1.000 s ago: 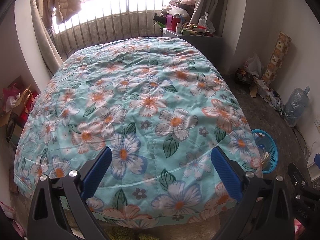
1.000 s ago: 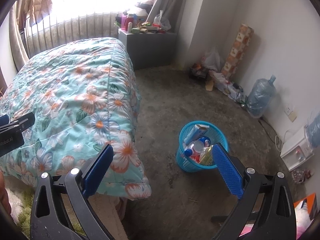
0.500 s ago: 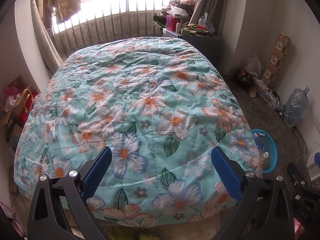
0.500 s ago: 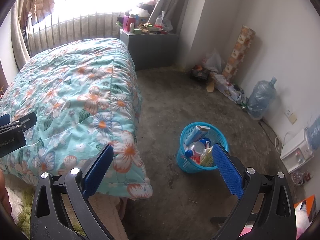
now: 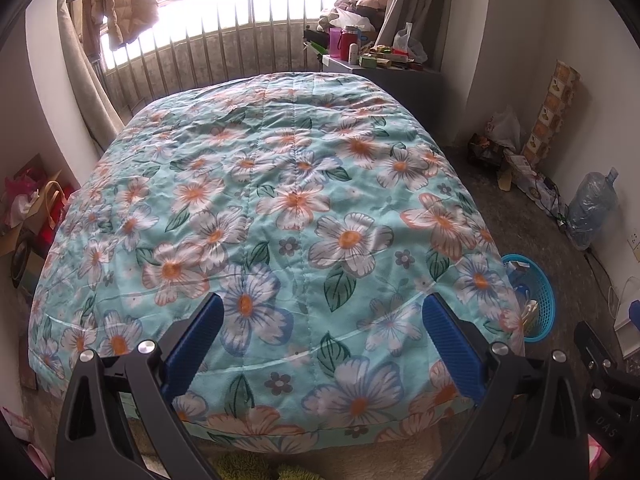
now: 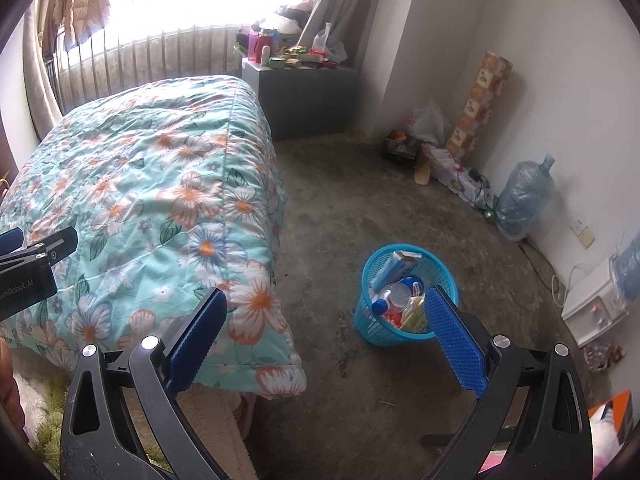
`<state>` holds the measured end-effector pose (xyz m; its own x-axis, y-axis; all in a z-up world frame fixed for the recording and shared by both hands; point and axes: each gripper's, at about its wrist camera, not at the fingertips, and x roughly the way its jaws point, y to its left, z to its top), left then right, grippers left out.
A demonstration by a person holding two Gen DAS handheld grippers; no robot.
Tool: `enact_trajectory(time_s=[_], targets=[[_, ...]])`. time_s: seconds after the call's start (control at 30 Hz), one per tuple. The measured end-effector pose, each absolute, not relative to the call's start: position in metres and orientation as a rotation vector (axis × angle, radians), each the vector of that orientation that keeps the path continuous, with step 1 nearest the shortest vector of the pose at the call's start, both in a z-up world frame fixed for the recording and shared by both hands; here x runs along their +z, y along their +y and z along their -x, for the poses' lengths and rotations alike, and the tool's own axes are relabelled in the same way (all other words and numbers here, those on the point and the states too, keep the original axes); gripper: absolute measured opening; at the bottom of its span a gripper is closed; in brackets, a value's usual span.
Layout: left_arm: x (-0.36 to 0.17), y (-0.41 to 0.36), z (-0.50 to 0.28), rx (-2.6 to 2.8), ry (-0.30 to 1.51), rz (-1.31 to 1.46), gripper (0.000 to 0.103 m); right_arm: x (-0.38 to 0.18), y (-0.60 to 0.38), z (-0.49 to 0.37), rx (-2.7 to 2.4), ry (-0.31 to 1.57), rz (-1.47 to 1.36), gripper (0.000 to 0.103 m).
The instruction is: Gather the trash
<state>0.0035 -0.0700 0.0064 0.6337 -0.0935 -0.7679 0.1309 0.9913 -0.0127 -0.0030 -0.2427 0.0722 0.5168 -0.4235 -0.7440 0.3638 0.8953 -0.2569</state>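
A blue plastic trash basket (image 6: pixel 448 276) stands on the concrete floor beside the bed, holding a carton, a bottle and wrappers (image 6: pixel 394 294). It also shows in the left wrist view (image 5: pixel 540 300), partly hidden by the quilt. My right gripper (image 6: pixel 326 334) is open and empty, held above the floor near the bed's corner, with the basket by its right finger. My left gripper (image 5: pixel 322 338) is open and empty, facing the foot of the bed with the floral quilt (image 5: pixel 280 208).
A grey cabinet (image 6: pixel 308 96) with bottles and boxes stands by the window. Bags, papers and a tall box (image 6: pixel 476 108) lie along the right wall, with a water jug (image 6: pixel 520 200) and a white appliance (image 6: pixel 592 300). Green rug (image 6: pixel 52 424) lies under me.
The right gripper has drifted slightly, so the basket sits a little lower right in its view. The left view is almost unchanged. Both grippers stay open.
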Motion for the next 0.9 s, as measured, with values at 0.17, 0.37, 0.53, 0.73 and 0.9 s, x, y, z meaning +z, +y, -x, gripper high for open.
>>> enact_trajectory(time_s=[0.17, 0.37, 0.53, 0.73, 0.9], targets=[[0.0041, -0.0719, -0.0029, -0.131, 0.880, -0.050, 0.097, 0.0715, -0.2403, 0.0025, -0.470, 0.914, 0.070, 0.095], [0.0028, -0.0723, -0.0032, -0.132, 0.882, -0.054, 0.097, 0.0706, -0.2381, 0.0018, -0.467, 0.915, 0.070, 0.095], [0.0026, -0.0724, -0.0033, -0.133, 0.885, -0.054, 0.097, 0.0698, -0.2366, 0.0016, -0.466, 0.915, 0.069, 0.095], [0.0009, -0.0728, -0.0019, -0.131, 0.892, -0.059, 0.097, 0.0691, -0.2333, 0.0016, -0.463, 0.915, 0.069, 0.095], [0.0022, -0.0733, -0.0031, -0.132, 0.891, -0.058, 0.097, 0.0695, -0.2351, 0.0020, -0.462, 0.916, 0.069, 0.095]])
